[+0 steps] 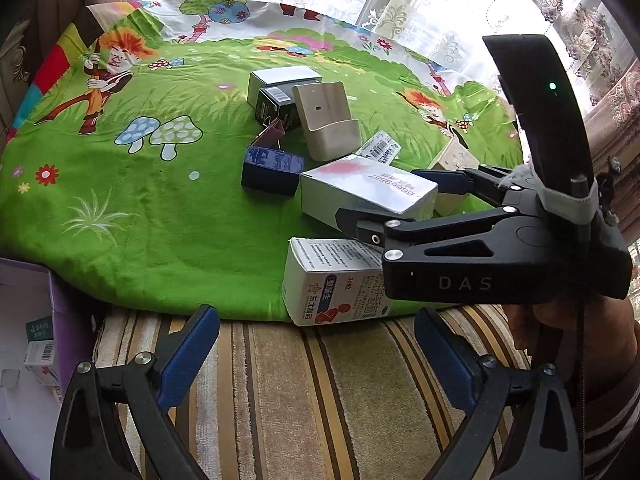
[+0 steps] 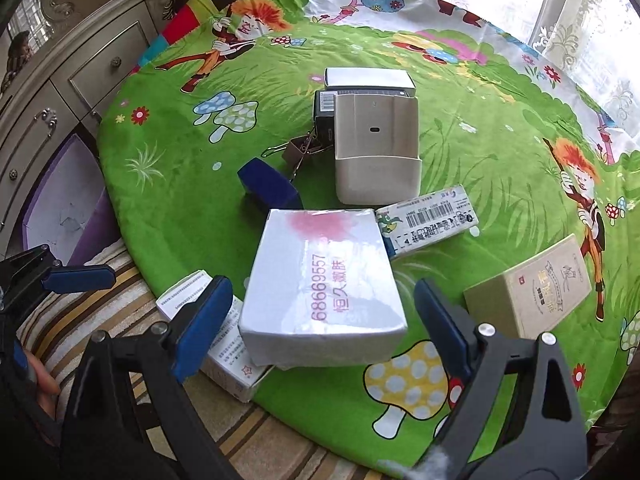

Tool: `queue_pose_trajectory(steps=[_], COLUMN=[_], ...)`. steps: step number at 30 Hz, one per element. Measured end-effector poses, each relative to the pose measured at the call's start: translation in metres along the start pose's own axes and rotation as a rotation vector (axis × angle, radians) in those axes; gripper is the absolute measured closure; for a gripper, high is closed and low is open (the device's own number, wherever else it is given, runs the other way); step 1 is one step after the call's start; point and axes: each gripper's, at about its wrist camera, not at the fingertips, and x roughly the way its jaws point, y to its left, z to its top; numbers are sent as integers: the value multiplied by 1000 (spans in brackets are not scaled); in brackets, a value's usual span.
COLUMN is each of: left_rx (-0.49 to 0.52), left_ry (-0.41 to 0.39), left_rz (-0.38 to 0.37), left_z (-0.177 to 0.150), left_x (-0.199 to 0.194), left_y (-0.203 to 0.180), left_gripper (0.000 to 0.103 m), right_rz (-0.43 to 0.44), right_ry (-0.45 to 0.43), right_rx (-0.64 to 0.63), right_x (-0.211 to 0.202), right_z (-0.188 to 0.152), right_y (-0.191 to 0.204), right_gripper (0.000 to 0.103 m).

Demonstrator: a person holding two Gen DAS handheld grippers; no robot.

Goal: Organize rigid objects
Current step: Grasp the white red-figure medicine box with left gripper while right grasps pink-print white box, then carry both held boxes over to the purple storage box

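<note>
Green cartoon-print cloth [image 2: 168, 168]: soft, matt, short nap. Striped cover [image 1: 320, 400] beneath it: woven, ribbed fabric. Silver-white box [image 2: 320, 280]: glossy cardboard, catches glare. Medicine carton [image 1: 332, 284]: smooth printed card. Beige holder [image 2: 376, 148]: matt moulded plastic. Tan box [image 2: 532, 292]: dull paperboard. Binder clip [image 2: 296, 148]: metal, wire handles shiny. Fingers [image 1: 184, 356]: blue textured rubbery pads on black matt plastic. Cabinet [image 2: 80, 80]: painted, carved wood, satin sheen.

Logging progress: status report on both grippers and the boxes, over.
Both grippers open, empty. Right straddles silver box. White medicine box touching left side.
</note>
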Motion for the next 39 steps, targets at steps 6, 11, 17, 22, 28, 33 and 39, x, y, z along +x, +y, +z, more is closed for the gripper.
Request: queue_pose_trajectory(steps=[6,11,17,22,28,33,39], left_rx=[9,1,-38,-38,-20,-4,-1], left_ry=[19,36,43,54,56,58,28], left_rz=[25,49,96,129,152,146,136], left_z=[0,3,10,12,15,15,11], left_x=[13,24,34,43,49,52,41], left_y=[-16,-22,-19,-19,-23,-25,-22], left_gripper=[4,4,4,4,5,30,31], right_rz=[33,48,63,69,60,54,47], right_ry=[-3,-32,-62,-99,-148,-157,-156], right_rx=[17,39,66,101,148,188,232], right_x=[0,-7,-16,-29,-50,-60,-67], right_z=[-2,-3,-5,-9,-18,-30,-42], right_y=[-4,-9,-15,-22,-28,-34,-41], right_gripper=[33,34,34,34,34,34,34])
